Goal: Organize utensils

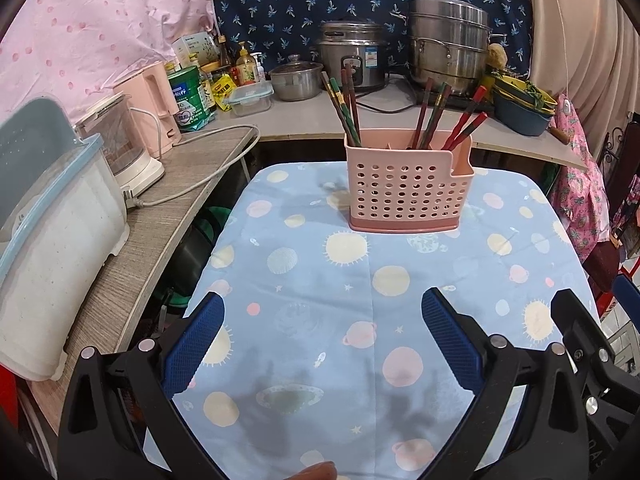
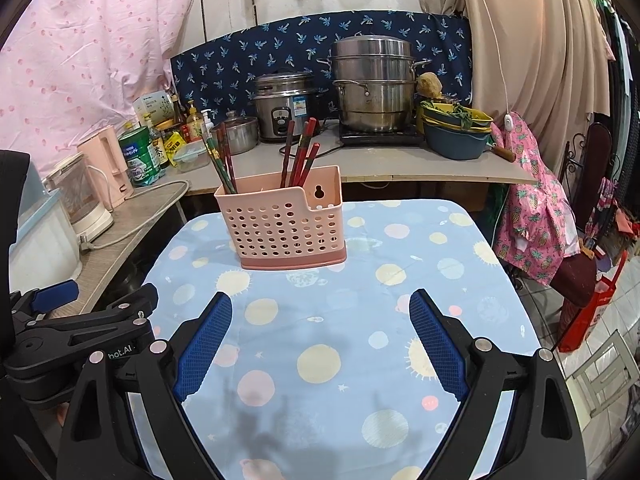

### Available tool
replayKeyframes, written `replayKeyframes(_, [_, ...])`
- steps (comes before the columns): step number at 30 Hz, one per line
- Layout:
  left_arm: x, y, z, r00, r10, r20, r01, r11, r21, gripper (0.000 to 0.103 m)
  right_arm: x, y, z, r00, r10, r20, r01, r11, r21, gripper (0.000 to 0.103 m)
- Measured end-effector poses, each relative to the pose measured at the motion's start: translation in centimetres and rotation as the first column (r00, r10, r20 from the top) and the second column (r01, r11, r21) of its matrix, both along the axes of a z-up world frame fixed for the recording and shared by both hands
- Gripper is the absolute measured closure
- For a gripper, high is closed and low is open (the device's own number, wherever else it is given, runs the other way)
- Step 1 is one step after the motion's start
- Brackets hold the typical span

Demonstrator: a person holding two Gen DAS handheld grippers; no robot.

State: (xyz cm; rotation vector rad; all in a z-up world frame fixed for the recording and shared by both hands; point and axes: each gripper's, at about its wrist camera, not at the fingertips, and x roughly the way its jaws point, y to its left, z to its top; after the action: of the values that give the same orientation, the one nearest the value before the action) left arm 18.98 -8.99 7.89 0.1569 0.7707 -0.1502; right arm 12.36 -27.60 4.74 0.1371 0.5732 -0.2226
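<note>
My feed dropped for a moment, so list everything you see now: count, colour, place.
utensil holder: one, pink, perforated, far middle of table
chopsticks: several, red and green, upright in holder
tablecloth: one, light blue with planets, covers table
steamer pot: one, steel, stacked, back counter
rice cooker: one, steel, left of steamer pot
small lidded pot: one, steel, back counter
kettle: one, pink, left counter
basins: stacked, blue and yellow, right of steamer pot
left gripper: jaws open, empty, above table
right gripper: jaws open, empty, above table
</note>
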Motion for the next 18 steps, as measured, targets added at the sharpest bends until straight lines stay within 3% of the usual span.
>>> replayKeyframes(18, [0.28, -0.10, -0.48, 0.999, 0.025, -0.020, -0.025, 1.000, -0.006, 0.008, 0.26, -0.55, -0.42, 1.000, -0.009, -0.011, 0.009, 1.000, 0.004, 0.017])
